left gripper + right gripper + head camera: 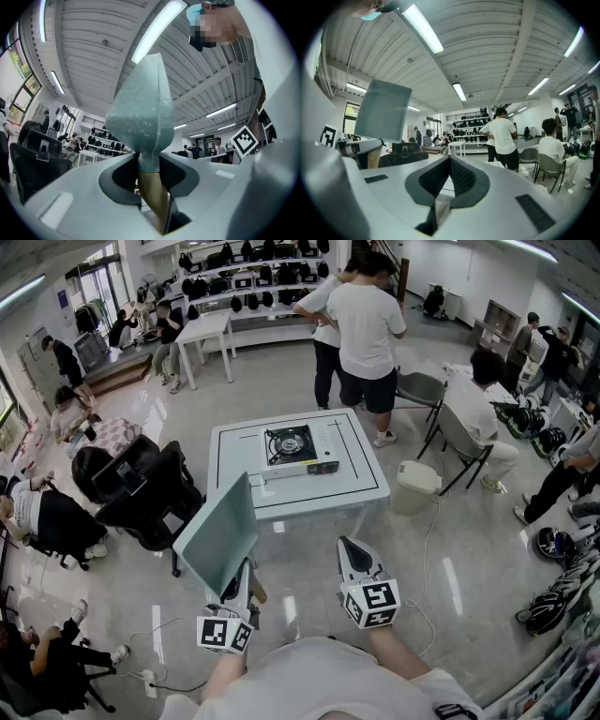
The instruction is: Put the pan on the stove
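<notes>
Head view | left claw (244,570) grips pan (217,532) | right claw (352,549) closed, empty | stove (295,448) on table (234,486)

Right gripper (449,174), jaws together, empty

Glossy grey floor (272,381); white shelves (253,268) at back; strip lights (423,29) on ribbed ceiling (487,56)
</notes>
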A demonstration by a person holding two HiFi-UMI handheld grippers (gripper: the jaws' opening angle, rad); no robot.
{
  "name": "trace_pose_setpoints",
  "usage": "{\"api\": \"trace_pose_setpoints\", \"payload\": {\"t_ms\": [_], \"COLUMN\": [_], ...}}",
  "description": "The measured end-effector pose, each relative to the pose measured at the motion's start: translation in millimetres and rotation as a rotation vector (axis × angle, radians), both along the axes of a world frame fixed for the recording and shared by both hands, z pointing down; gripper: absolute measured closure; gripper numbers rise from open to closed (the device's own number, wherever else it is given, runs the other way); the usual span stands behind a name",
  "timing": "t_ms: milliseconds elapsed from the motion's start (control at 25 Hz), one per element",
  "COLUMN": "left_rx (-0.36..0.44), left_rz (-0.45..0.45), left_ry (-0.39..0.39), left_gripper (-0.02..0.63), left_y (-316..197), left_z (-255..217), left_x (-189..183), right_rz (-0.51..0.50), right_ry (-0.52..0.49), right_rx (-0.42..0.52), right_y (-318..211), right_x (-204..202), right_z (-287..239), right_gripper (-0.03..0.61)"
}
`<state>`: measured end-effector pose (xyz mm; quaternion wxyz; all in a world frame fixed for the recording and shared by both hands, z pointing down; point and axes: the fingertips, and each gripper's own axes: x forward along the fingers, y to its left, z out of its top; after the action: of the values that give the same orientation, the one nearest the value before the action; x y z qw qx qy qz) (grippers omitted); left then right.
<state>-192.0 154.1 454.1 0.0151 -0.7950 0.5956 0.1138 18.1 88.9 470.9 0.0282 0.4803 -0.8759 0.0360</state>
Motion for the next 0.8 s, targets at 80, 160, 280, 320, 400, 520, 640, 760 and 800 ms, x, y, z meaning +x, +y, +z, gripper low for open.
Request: {"api": "trace_pose_setpoints", "payload": {"t_ms": [80, 160, 280, 320, 400, 520, 640, 760, 800], "left_rx": [-0.002, -0.005, -0.008, -0.006, 0.002, 0.002, -0.011, -0.019, -0.020], "left_rz": [0.004, 0.002, -0.001, 0.000, 0.007, 0.007, 0.000, 0.000, -0.002], "left_ry": [0.003, 0.007, 0.007, 0.005, 0.000, 0.001, 0.015, 0.028, 0.028], "left_gripper": [0.494, 0.494, 0.494, 0.494, 0.494, 0.494, 0.494, 0.494, 0.494], "left_y": [0.0, -0.7, -2.3, -2.4, -2.3, -2.0, -3.2, -5.0, -5.4], "left_z": [1.5, 1.3, 0.0, 0.0, 0.3, 2.3, 3.8, 3.2, 3.0], "left_x": [-0.2, -0.6, -0.7, -0.7, -0.2, 0.1, 1.1, 2.1, 2.0], "right_rz": [0.001, 0.002, 0.003, 0.003, 0.002, -0.007, -0.024, -0.026, -0.027], "right_ry": [0.001, 0.003, 0.003, 0.001, -0.003, 0.002, 0.009, 0.009, 0.008], "right_rx": [-0.002, -0.004, -0.006, -0.007, -0.008, 0.002, 0.019, 0.023, 0.023], "right_y": [0.2, -0.4, -1.9, -2.0, -1.8, -0.2, 0.9, -0.2, -0.5], "right_x": [-0.7, -0.6, -0.1, -0.2, -0.8, -2.6, -3.4, -0.9, -0.2], "right_z": [1.8, 2.4, 1.7, 1.9, 3.2, 4.5, 2.1, -0.8, -1.4], "right_gripper": [0.571, 0.571, 0.571, 0.571, 0.571, 0.571, 0.569, 0.569, 0.569]}}
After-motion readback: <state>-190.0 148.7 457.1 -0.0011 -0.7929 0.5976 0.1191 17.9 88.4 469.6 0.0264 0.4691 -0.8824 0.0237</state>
